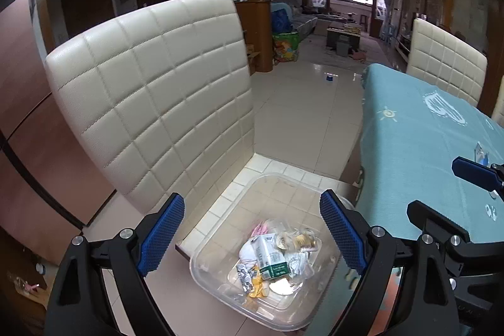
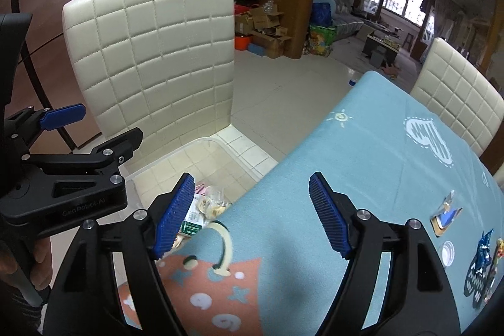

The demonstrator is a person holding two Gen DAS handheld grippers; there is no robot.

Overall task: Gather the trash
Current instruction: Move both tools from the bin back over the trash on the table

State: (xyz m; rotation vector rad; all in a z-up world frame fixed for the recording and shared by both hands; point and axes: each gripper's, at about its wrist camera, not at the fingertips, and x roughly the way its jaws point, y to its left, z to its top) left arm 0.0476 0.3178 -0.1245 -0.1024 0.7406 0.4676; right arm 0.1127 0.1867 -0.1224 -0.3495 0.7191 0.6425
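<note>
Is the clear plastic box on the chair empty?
No, the clear plastic box holds trash, including a green and white carton.

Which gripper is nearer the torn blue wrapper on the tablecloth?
Right. The right gripper hangs over the table edge, the blue wrapper just off to its side. The left gripper is over the clear bin on the chair.

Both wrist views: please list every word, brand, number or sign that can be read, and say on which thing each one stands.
"GenRobot.AI": embossed on the black body of the left gripper, seen in the right wrist view; the first letters are faint.
Green and white carton in the clear plastic bin: has print, too small and blurred to read.
Wrappers on the blue tablecloth: print not readable.
</note>
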